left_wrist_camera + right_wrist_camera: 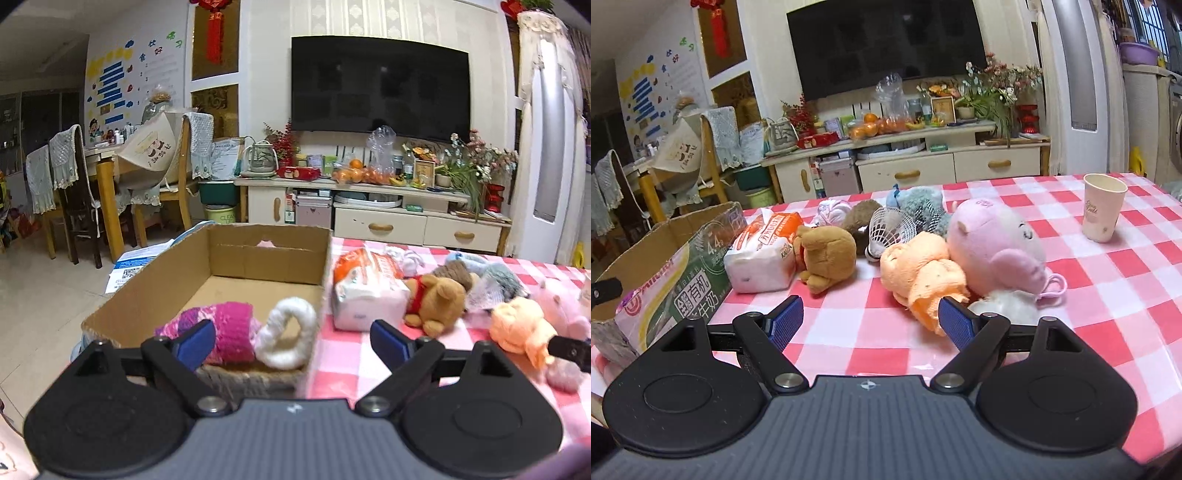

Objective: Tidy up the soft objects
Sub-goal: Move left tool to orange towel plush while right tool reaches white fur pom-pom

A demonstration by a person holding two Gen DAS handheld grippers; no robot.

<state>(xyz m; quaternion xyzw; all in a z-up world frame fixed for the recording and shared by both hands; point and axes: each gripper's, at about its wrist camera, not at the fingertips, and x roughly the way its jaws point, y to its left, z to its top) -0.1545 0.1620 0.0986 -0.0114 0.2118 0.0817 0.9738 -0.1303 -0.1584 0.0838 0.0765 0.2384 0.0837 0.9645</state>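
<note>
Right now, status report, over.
Left gripper open over box. Right gripper open, empty, near orange plush. Toys still on table.

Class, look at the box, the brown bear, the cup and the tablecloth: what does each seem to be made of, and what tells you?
Box: corrugated cardboard, matte brown, raw torn edges.
Brown bear: plush fabric, fuzzy nap, probably synthetic.
Cup: likely paper, smooth cream wall with a rolled rim.
Tablecloth: red-and-white check, slightly glossy, so perhaps plastic or coated cloth.
</note>
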